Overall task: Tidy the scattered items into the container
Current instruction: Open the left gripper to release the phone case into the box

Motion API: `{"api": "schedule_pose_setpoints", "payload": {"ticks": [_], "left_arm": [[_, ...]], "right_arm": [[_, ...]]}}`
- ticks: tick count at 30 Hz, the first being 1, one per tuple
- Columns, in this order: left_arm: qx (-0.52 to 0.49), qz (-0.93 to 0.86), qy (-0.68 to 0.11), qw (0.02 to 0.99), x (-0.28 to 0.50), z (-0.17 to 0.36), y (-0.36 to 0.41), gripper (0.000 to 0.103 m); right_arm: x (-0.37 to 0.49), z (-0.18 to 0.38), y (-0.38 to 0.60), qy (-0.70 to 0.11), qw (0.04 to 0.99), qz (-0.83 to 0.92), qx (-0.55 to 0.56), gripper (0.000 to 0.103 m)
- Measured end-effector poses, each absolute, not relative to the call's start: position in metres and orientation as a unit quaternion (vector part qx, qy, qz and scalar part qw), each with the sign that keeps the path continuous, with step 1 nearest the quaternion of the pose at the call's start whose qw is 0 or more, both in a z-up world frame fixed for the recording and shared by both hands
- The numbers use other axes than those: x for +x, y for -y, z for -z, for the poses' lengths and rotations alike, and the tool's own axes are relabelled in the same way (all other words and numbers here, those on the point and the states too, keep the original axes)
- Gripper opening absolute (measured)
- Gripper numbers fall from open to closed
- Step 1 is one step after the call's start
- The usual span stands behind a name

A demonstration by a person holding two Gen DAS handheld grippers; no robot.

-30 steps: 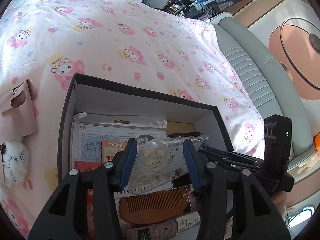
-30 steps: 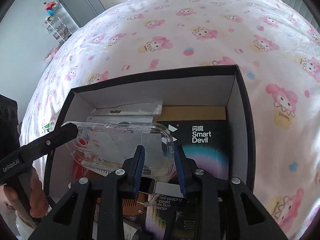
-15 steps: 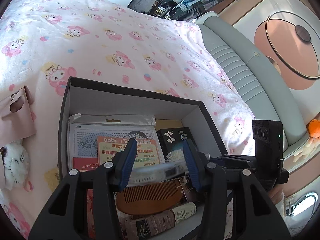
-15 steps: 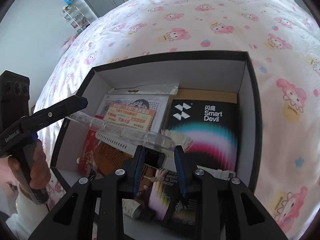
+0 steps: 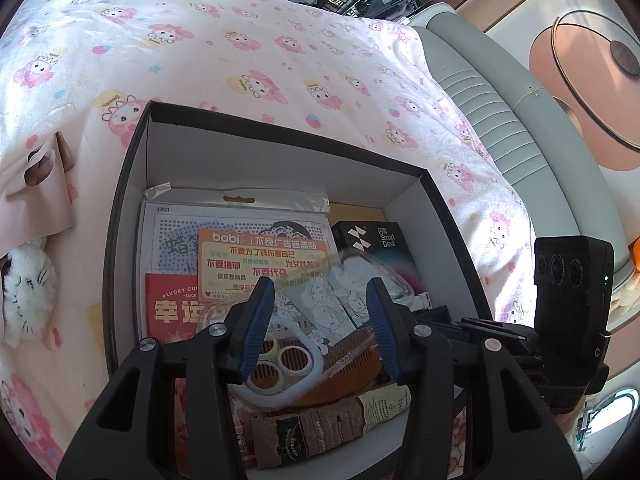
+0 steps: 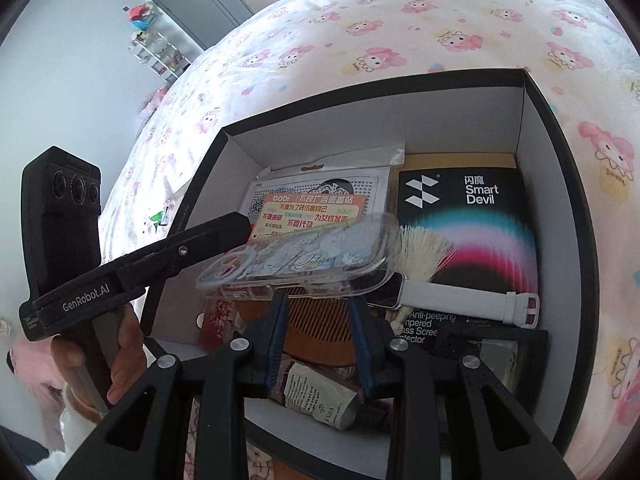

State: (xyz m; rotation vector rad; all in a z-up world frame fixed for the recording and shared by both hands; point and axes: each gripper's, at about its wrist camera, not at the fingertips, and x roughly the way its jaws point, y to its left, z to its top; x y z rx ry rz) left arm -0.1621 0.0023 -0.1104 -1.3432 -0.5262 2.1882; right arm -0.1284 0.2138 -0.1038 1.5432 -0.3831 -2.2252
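i have a clear phone case [image 6: 308,256] hanging over the open black box [image 6: 532,128] on the pink cartoon-print bedspread [image 6: 440,20]. in the right wrist view the case lies nearly flat above the box's contents, and my right gripper [image 6: 318,312] has its blue pads against the near edge, jaws part closed on it. my left gripper [image 5: 320,312] reaches in from the other side; its jaws stand fairly wide with the camera-ring end of the case [image 5: 308,320] between them, but the blur there keeps me from telling whether the pads actually press on it. under the case sit a wooden comb [image 6: 316,328], a black smart devil package [image 6: 472,216], an orange-labelled card pack [image 5: 248,256], a red packet [image 5: 176,312], a white watch strap [image 6: 460,296] and a brown tube [image 5: 320,424]. outside the box, in the left wrist view, a pink pouch [image 5: 32,192] and a white plush toy [image 5: 28,292] lie on the bedspread.
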Motion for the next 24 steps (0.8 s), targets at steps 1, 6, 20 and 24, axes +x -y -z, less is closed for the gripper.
{"api": "schedule_pose_setpoints", "payload": {"ticks": [1, 6, 20, 24], "left_arm": [[-0.498, -0.805, 0.196, 0.256, -0.161, 0.112, -0.001, 0.048], [-0.497, -0.807, 0.192, 0.254, -0.155, 0.113, -0.001, 0.048], [-0.56, -0.791, 0.083, 0.234, -0.134, 0.106, -0.035, 0.048], [-0.585, -0.779, 0.047, 0.223, -0.126, 0.111, -0.045, 0.048]], "right_arm": [[-0.128, 0.106, -0.213, 0.14, 0.2, 0.796, 0.554, 0.028], [-0.124, 0.107, -0.212, 0.129, 0.182, 0.801, 0.556, 0.028], [-0.118, 0.094, -0.218, 0.07, 0.123, 0.827, 0.544, 0.028], [-0.12, 0.096, -0.222, 0.071, 0.121, 0.823, 0.551, 0.028]]}}
